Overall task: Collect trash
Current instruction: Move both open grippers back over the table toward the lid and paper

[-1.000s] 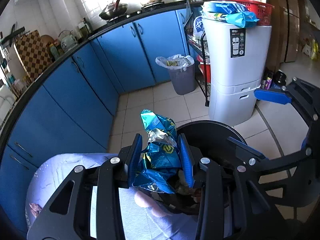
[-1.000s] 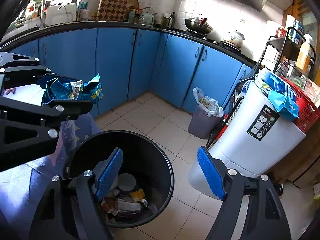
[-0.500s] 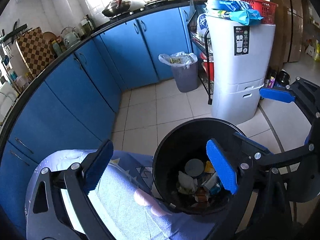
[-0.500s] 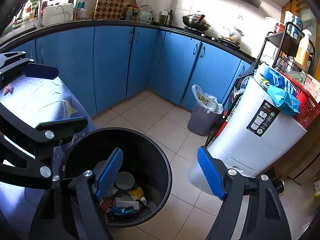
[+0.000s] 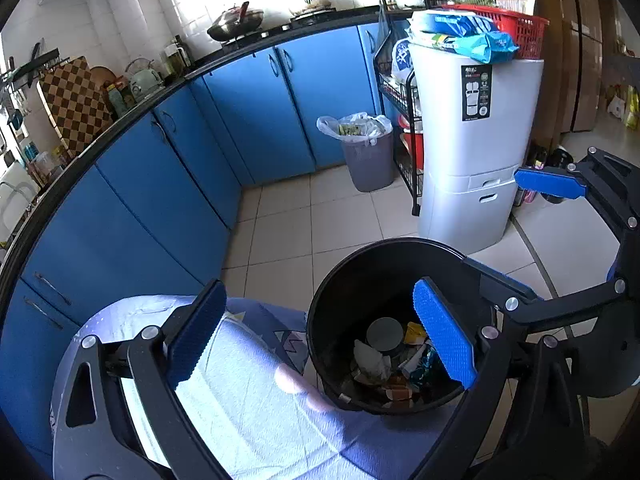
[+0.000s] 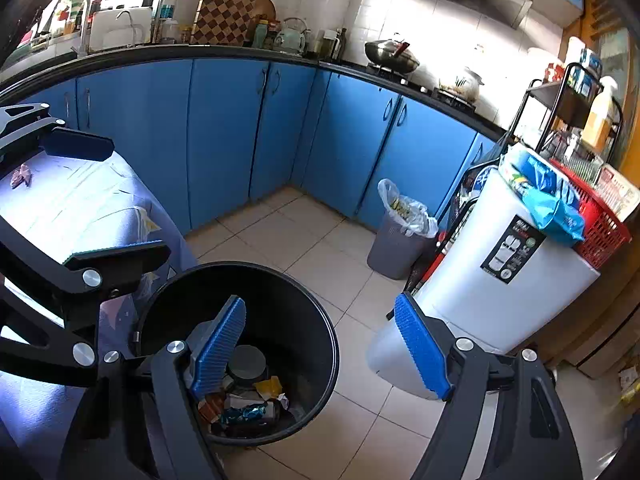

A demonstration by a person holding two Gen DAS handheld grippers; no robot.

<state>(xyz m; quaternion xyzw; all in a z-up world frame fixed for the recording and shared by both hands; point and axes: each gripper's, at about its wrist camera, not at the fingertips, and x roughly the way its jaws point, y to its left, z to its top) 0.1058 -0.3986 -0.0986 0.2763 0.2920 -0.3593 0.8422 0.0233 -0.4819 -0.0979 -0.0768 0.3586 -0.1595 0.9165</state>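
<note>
A black round trash bin (image 5: 320, 320) stands on the tiled floor beside a table with a lilac cloth (image 5: 248, 392). It also shows in the right wrist view (image 6: 320, 332). Inside lie wrappers, paper and a blue crumpled snack bag (image 6: 244, 414), which also shows in the left wrist view (image 5: 424, 364). My left gripper (image 5: 320, 340) is open and empty, above the bin's near rim and the table edge. My right gripper (image 6: 320, 350) is open and empty, over the bin's right side. A small pink scrap (image 6: 20, 176) lies on the table at the far left.
Blue kitchen cabinets (image 5: 256, 112) run along the wall. A grey lined waste bin (image 5: 366, 152) stands in the corner. A white appliance (image 5: 476, 140) with blue bags and a red basket (image 5: 520, 36) on top stands right of the black bin, beside a black rack.
One second ago my left gripper was shut on the blue snack bag above the bin. It has opened wide and the bag now lies in the bin. The right gripper has stayed put.
</note>
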